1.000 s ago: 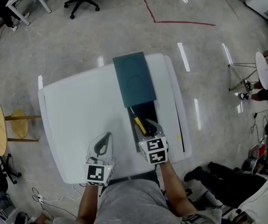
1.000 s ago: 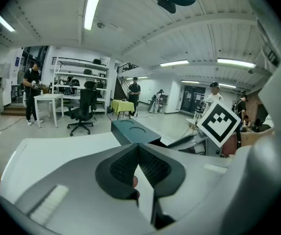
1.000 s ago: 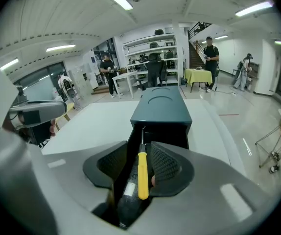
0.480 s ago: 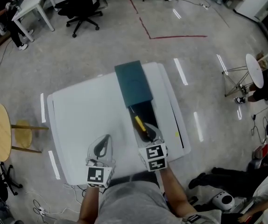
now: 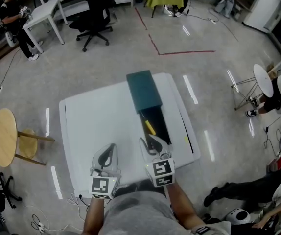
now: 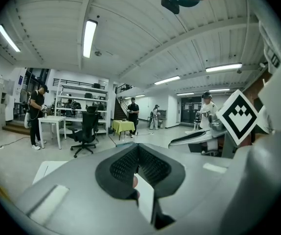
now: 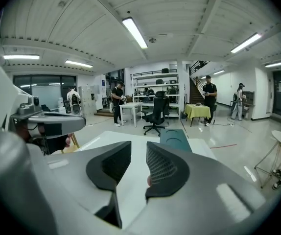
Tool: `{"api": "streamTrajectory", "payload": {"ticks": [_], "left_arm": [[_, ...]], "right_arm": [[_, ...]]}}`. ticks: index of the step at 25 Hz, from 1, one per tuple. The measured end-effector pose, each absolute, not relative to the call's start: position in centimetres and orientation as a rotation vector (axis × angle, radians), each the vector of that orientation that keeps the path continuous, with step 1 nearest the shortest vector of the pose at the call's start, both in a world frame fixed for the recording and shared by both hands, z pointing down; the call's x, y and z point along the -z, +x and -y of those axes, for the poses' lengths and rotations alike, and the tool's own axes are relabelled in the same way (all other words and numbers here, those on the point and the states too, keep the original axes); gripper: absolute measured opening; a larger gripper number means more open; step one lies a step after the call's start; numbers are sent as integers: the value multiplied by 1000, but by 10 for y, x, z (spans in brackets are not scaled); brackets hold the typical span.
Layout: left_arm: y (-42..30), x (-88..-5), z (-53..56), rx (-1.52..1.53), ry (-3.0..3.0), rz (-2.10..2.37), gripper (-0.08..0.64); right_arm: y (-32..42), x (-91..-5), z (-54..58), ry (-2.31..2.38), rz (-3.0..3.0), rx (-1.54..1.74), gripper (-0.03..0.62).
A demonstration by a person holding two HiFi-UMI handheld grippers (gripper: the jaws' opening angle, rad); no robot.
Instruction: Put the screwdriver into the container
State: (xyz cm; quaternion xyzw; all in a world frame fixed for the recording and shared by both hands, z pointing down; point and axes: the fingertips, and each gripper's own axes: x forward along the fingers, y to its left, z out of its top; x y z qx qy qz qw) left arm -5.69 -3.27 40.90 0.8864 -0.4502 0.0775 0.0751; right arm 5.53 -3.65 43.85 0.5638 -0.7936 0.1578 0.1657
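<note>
Screwdriver (image 5: 150, 127): yellow handle, lying lengthwise inside the open container, clear of both claws.
Container (image 5: 161, 126): a long dark tray on the right half of the table, its near part uncovered.
Lid (image 5: 144, 91): teal, flat, lying at the container's far end.
Table (image 5: 96, 121): white, bare on its left half.
Right claw (image 5: 149, 142) (image 7: 138, 168): above the near end of the container. The jaws are closing with a gap between the pads, and only the white table top shows through the gap. It grips nothing.
Left claw (image 5: 111, 147) (image 6: 138, 166): over bare table just left of the container. The jaw tips meet and nothing is held.
Surroundings: a round wooden stool (image 5: 3, 137) stands on the floor left of the table. A black office chair (image 5: 97, 9) stands beyond it, and red tape (image 5: 179, 52) marks the floor.
</note>
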Motion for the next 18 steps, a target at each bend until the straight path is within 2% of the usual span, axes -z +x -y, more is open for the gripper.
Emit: {"api": "streamTrajectory", "payload": {"ticks": [18], "left_arm": [[-102,-383,-45,-172,2713,1386,12]], "right_arm": [[2,-409,-47,1660,2336,-324,16]]}}
